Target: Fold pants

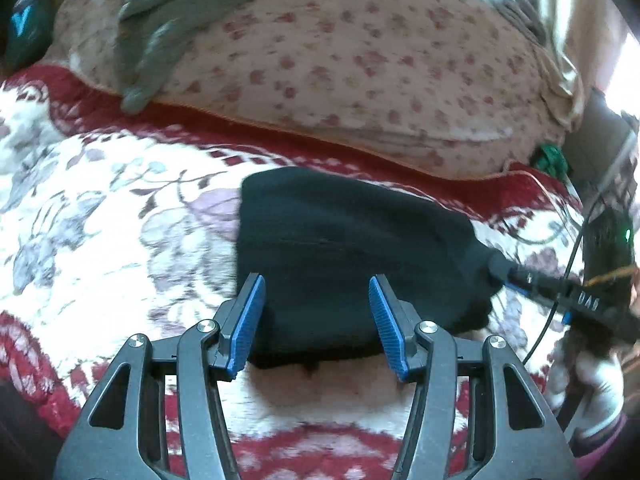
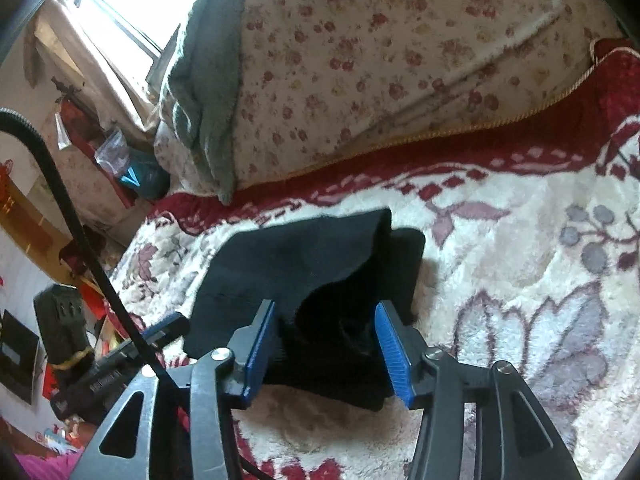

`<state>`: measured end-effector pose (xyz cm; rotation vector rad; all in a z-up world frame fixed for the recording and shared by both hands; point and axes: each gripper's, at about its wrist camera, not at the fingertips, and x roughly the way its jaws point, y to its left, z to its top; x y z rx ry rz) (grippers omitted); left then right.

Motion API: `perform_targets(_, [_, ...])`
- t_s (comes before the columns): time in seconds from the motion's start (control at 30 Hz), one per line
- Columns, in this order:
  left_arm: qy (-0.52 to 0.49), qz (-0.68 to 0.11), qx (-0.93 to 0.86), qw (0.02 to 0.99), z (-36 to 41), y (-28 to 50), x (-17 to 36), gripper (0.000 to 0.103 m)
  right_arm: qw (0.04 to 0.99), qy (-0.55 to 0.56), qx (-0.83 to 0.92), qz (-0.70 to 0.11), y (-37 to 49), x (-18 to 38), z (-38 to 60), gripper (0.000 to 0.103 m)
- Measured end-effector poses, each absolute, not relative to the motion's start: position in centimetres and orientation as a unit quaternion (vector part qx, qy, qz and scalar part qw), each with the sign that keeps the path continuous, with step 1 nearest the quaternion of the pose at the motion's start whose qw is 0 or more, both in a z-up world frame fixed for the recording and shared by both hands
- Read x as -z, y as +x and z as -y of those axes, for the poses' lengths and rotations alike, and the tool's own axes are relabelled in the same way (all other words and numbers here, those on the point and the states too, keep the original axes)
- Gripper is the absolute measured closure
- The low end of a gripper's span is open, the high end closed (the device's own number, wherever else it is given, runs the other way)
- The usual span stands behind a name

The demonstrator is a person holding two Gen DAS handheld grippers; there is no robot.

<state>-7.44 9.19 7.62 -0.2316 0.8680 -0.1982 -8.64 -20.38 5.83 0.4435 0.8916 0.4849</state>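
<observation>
Hand-held gripper over folded pants.

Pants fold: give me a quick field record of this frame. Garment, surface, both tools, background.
garment: black pants, folded into a compact stack, one upper flap raised
surface: red and cream floral blanket
left tool: open, over the near edge of the pants, nothing gripped
right tool: open, pants between the pads, not pinched
background: floral quilt with a grey towel on it
</observation>
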Motion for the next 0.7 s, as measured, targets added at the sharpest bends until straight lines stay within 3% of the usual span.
perform_targets(0.1, [-0.120, -0.416, 0.084, 0.898, -10.2, -7.4, -7.6, 0.050, 0.860, 0.187, -0.232, -0.414, -9.0, -5.3, 20.2, 0.068])
perform_targets(0.37, [-0.134, -0.423, 0.067, 0.894, -12.0, -6.4, -6.9, 0.050, 0.862, 0.161, -0.214, -0.430, -10.4, -4.6, 20.8, 0.068])
perform_targets(0.43, [-0.137, -0.423, 0.074, 0.893, -12.0, -6.2, -7.0, 0.050, 0.857, 0.191, -0.213, -0.429, -10.5, -4.9, 21.4, 0.064])
perform_targets(0.5, [-0.143, -0.420, 0.087, 0.892, -12.1, -6.0, -7.0, 0.050, 0.852, 0.216, -0.212, -0.428, -10.3, -5.0, 22.0, 0.047])
perform_targets(0.63, [-0.140, -0.430, 0.113, 0.885, -11.7, -5.0, -6.9, 0.050, 0.838, 0.250, -0.220, -0.432, -9.2, -5.0, 22.7, 0.045])
perform_targets(0.7, [-0.144, -0.439, 0.126, 0.878, -11.5, -4.2, -6.5, 0.050, 0.829, 0.276, -0.228, -0.430, -8.5, -4.8, 23.1, 0.033])
